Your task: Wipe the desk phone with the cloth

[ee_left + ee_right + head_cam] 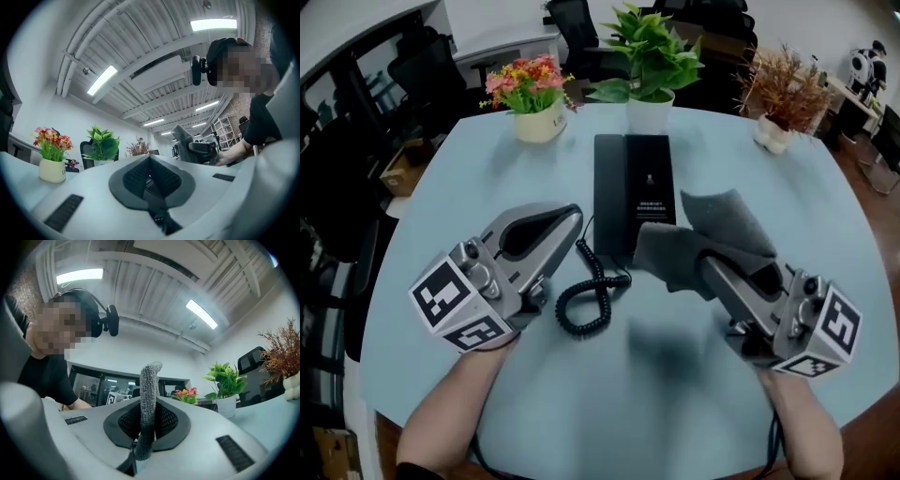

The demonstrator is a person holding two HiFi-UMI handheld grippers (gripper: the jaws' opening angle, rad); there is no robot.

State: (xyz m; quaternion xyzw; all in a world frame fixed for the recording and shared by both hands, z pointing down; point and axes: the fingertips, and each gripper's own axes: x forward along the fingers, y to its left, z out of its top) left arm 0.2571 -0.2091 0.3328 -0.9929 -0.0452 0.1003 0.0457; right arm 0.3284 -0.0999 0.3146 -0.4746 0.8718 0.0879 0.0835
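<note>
Desk phone (633, 183): a black, oblong unit lying flat on the pale blue table (487, 187), long axis running away from the viewer, with small pale print on its upper face. Its black coiled cord (586, 302) leaves the phone's near left end and loops on the table just beyond. Cloth (712, 220): grey, knitted and crumpled, pinched between the jaws of the right gripper (712, 270). It is at the phone's near right corner, one fold overlapping that corner.

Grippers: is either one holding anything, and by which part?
The right gripper is shut on the grey cloth, pinching a fold of it. The left gripper is shut, holding nothing.
</note>
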